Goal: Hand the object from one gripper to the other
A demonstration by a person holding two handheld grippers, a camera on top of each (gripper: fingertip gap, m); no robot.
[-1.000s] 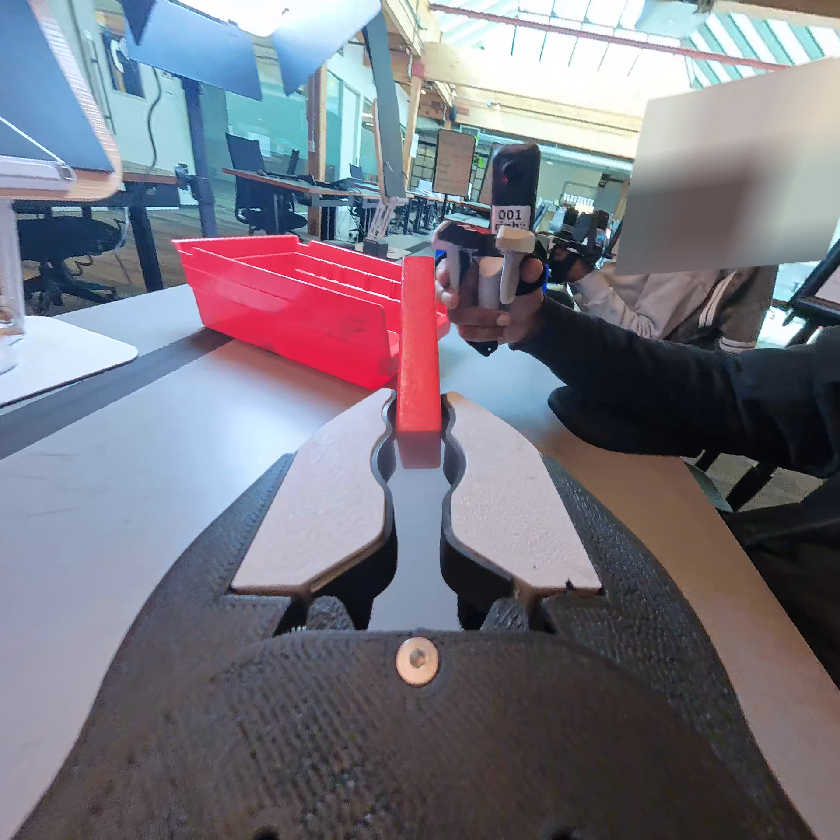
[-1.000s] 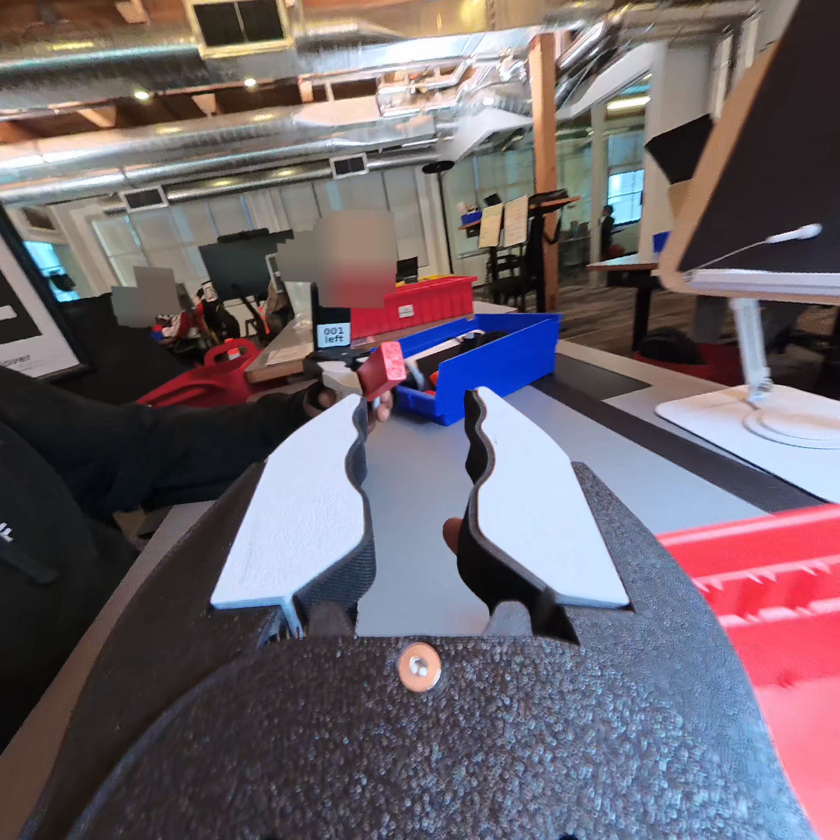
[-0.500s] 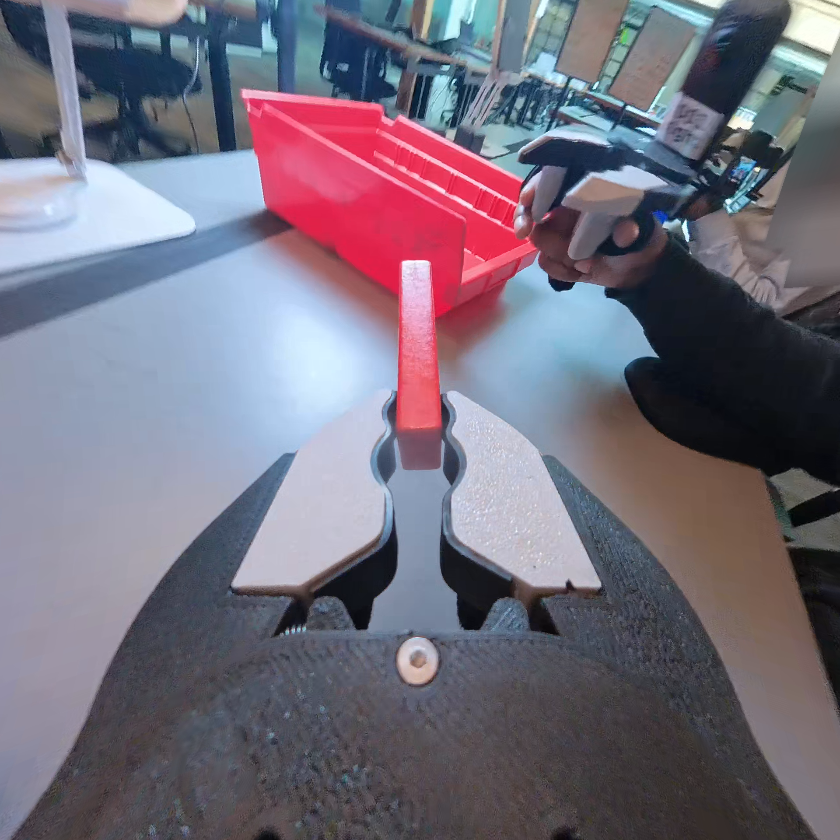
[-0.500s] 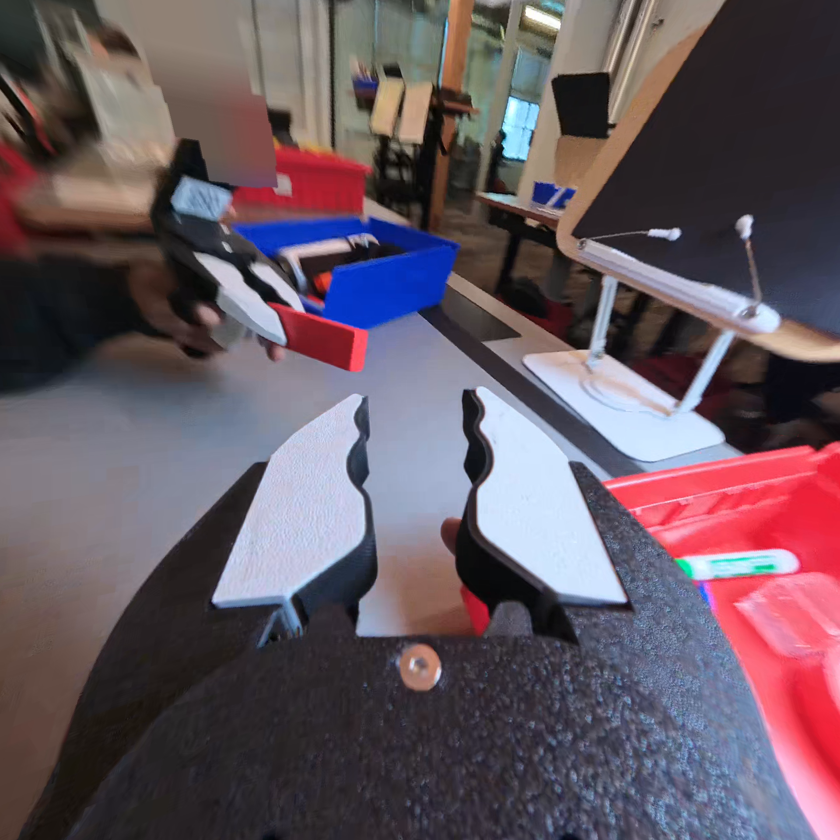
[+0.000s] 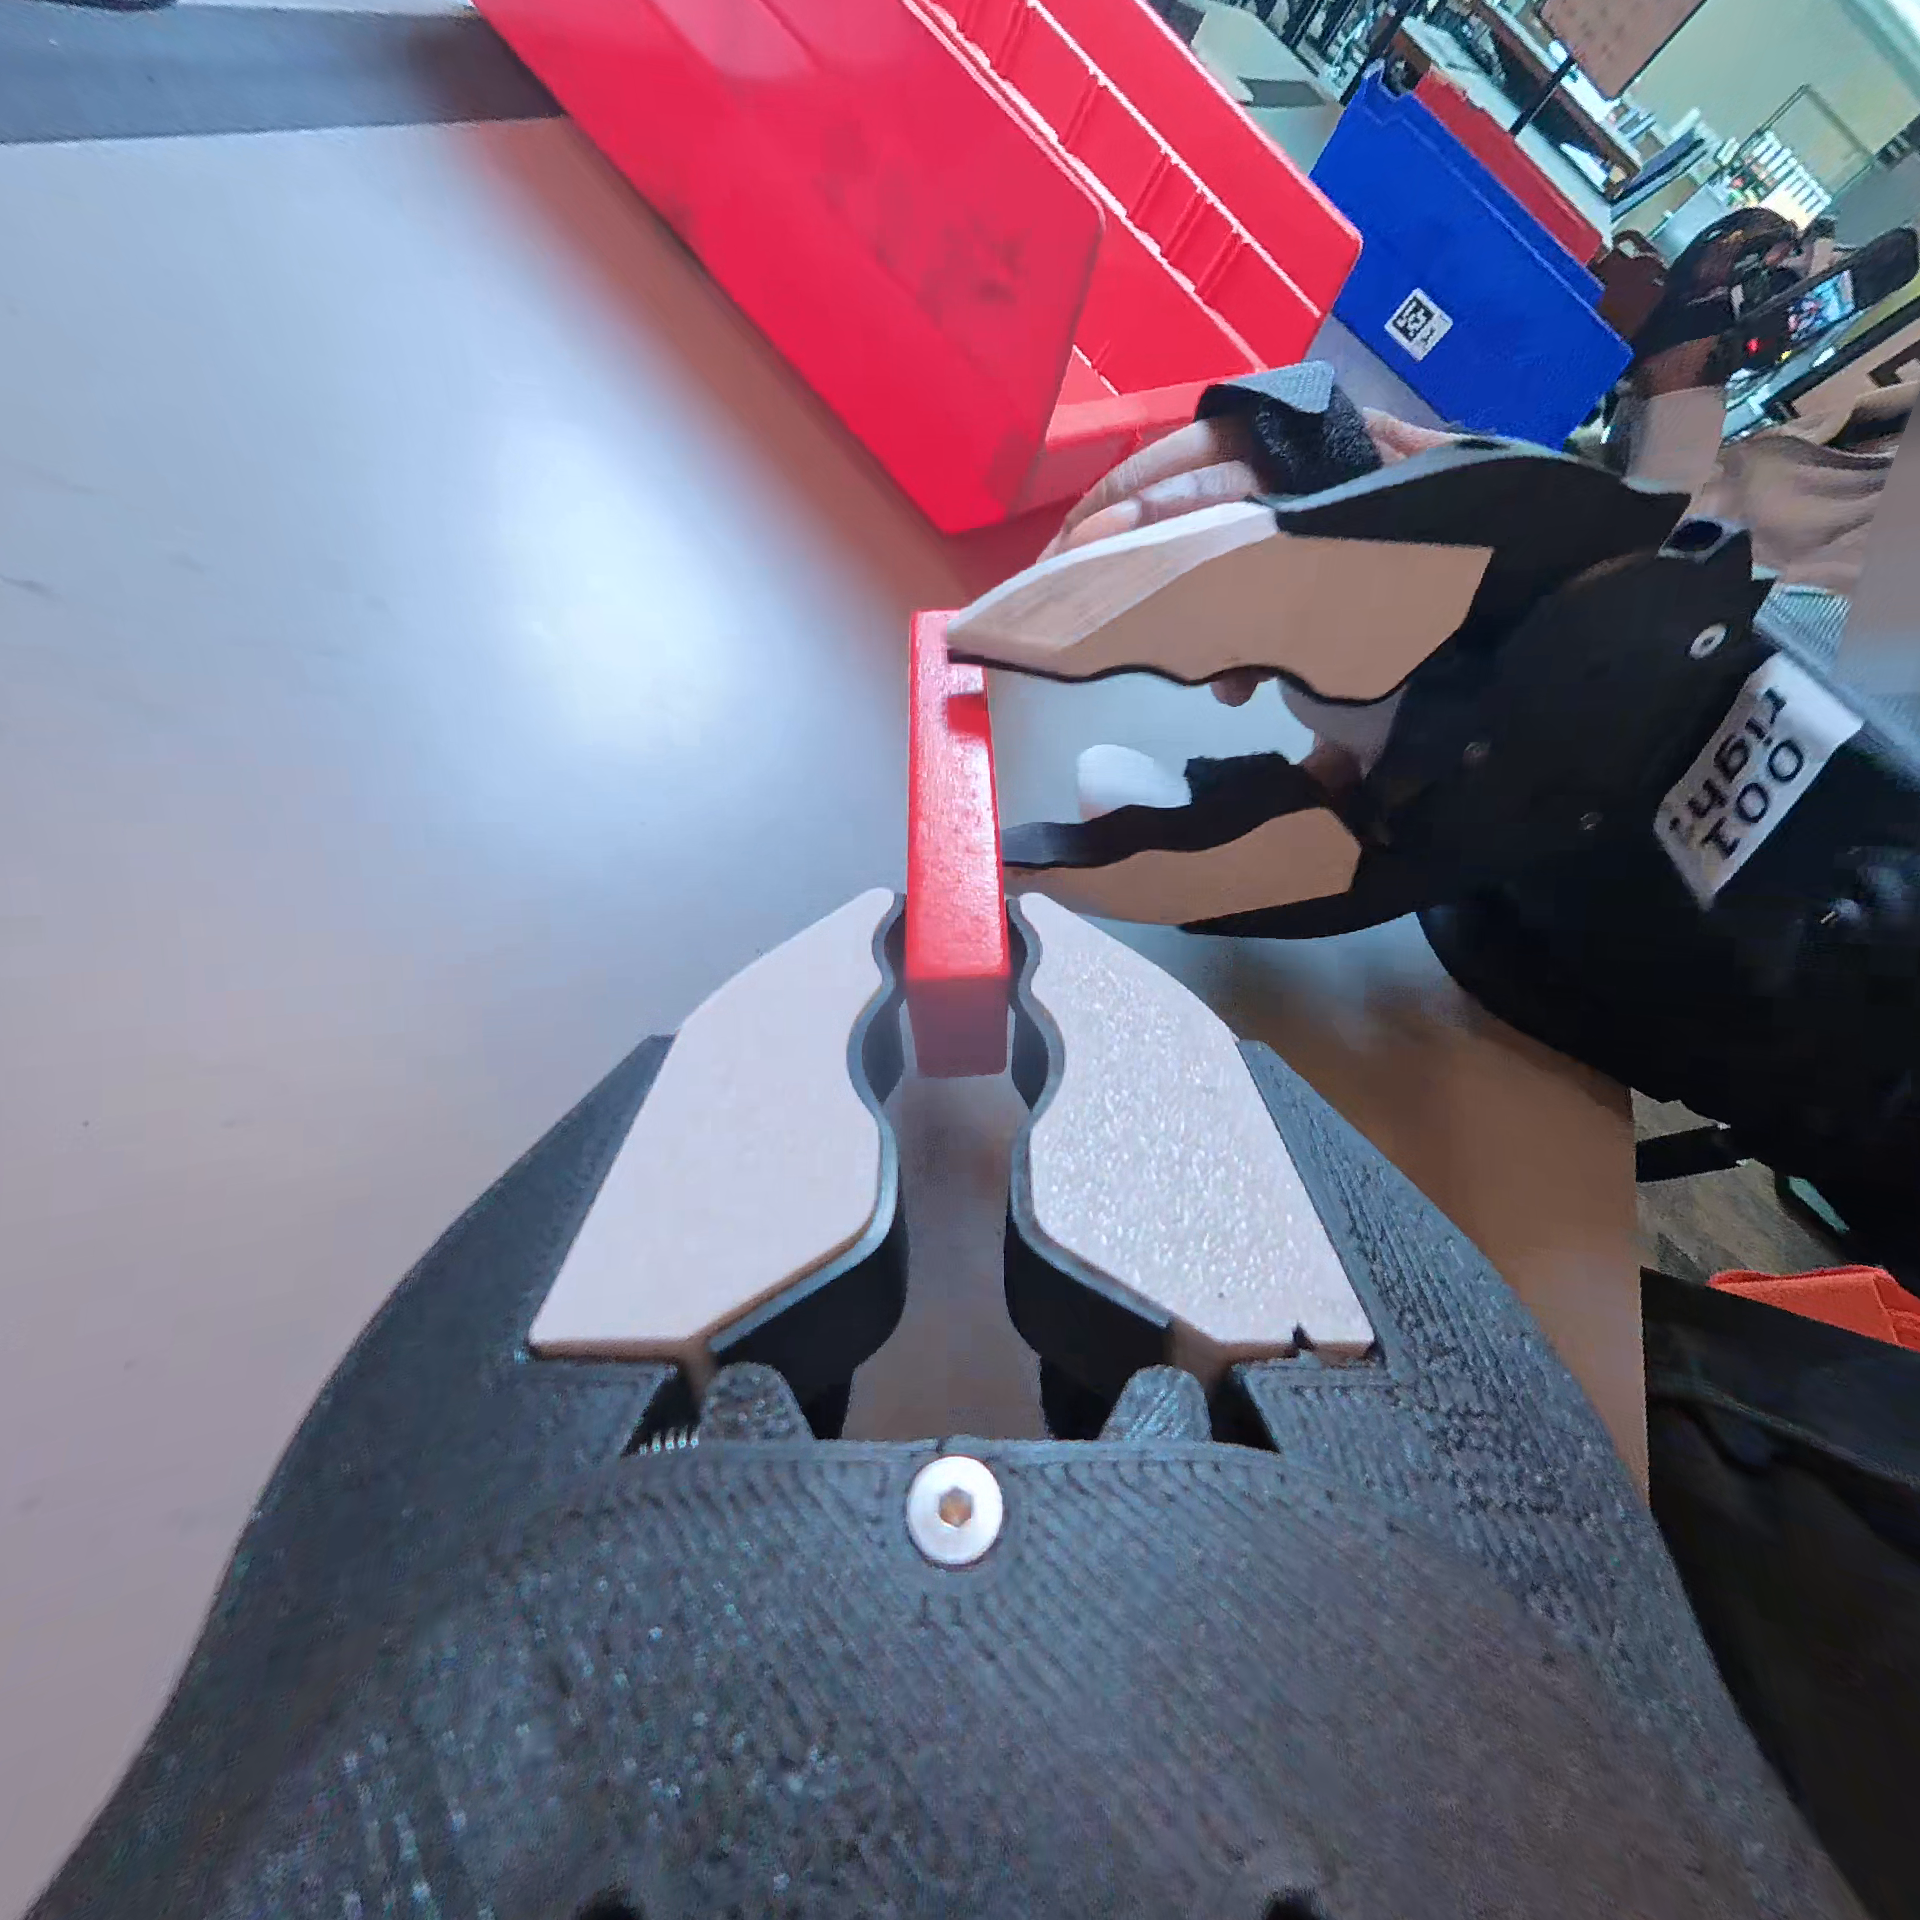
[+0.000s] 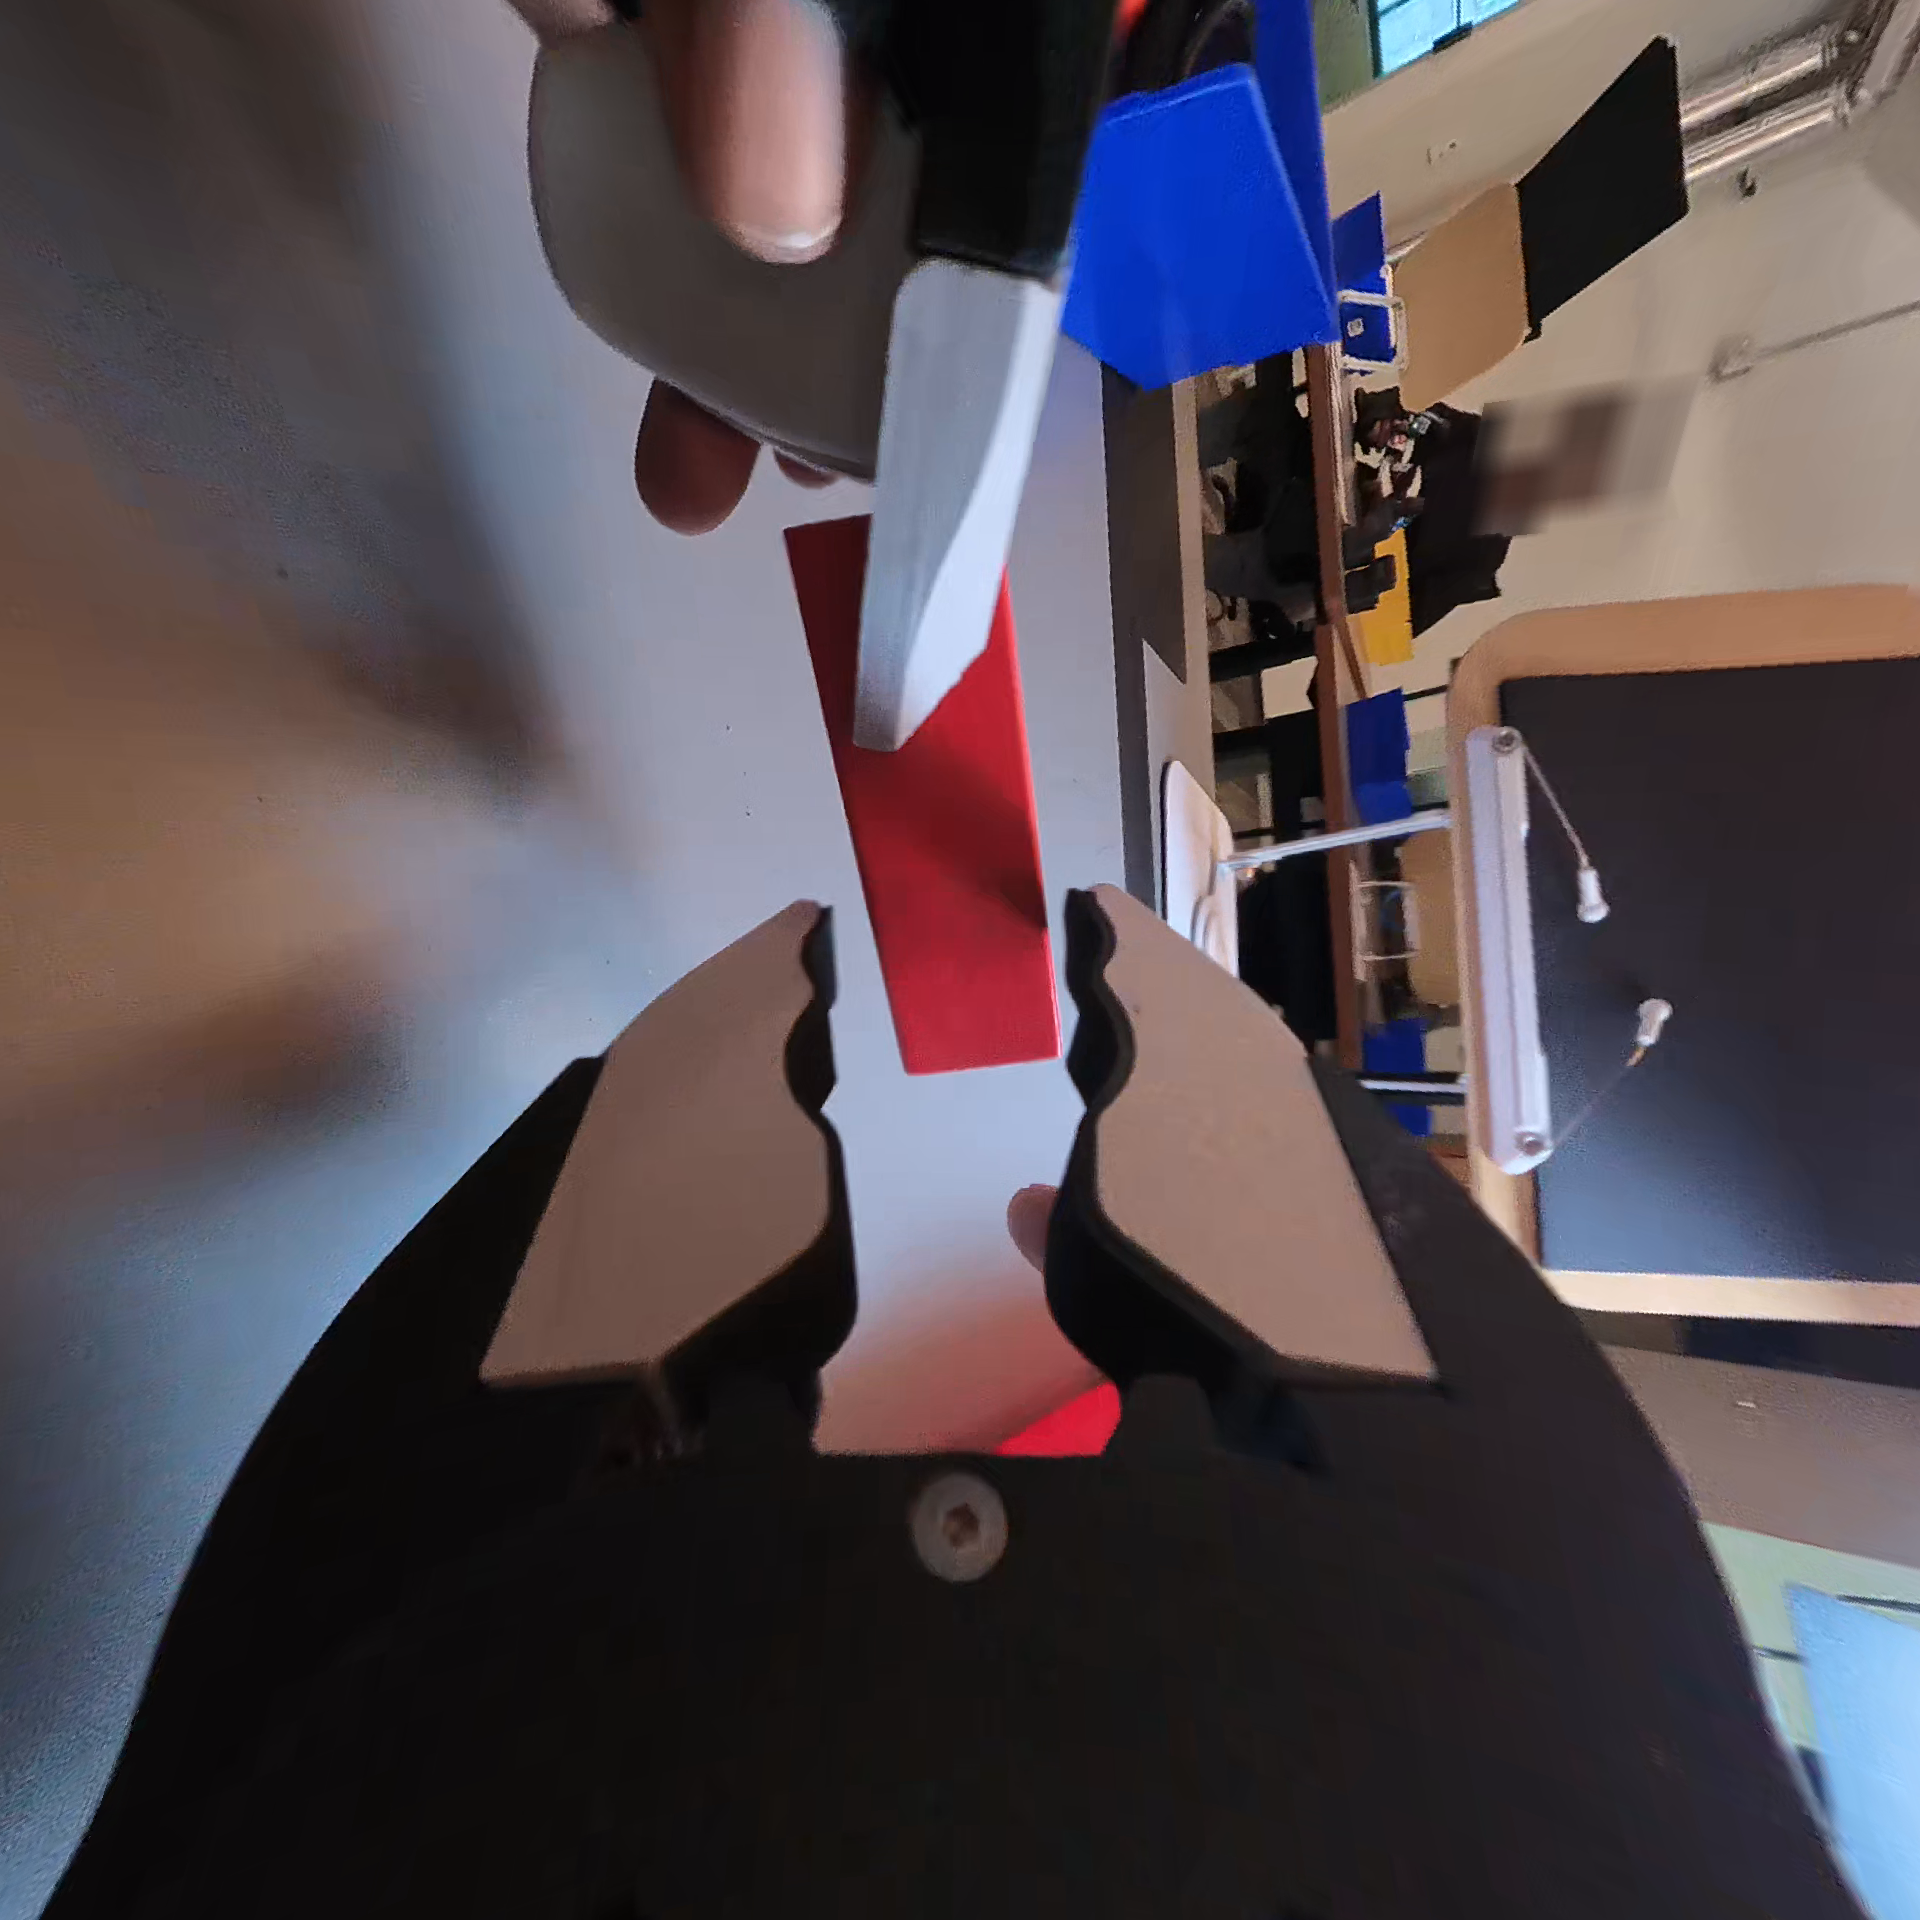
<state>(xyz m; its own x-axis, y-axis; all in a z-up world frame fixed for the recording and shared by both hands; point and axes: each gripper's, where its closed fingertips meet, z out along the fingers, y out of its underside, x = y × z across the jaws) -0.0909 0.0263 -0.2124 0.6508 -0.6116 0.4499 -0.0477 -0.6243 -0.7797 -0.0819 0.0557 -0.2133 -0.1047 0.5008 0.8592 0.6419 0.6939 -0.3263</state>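
Two grippers meet over one flat red block (image 5: pixel 951 831), a long rectangular slab with a matte, slightly grainy surface and a small notch near its far end. The left gripper (image 5: pixel 953 935), at centre frame in its own view, is clamped tight on the block's near end; its two pale, rough-textured fingers have wavy black edges and sit in a coarse, ribbed black body. The right gripper (image 6: pixel 948 925) has its jaws spread wide, straddling the block's free end without clearly touching it. Below lies a smooth grey table (image 5: pixel 364 623). One glossy red plastic bin (image 5: pixel 914 239), ribbed inside, fills the upper centre of the left wrist view; one blue bin (image 5: pixel 1455 260) sits at upper right.
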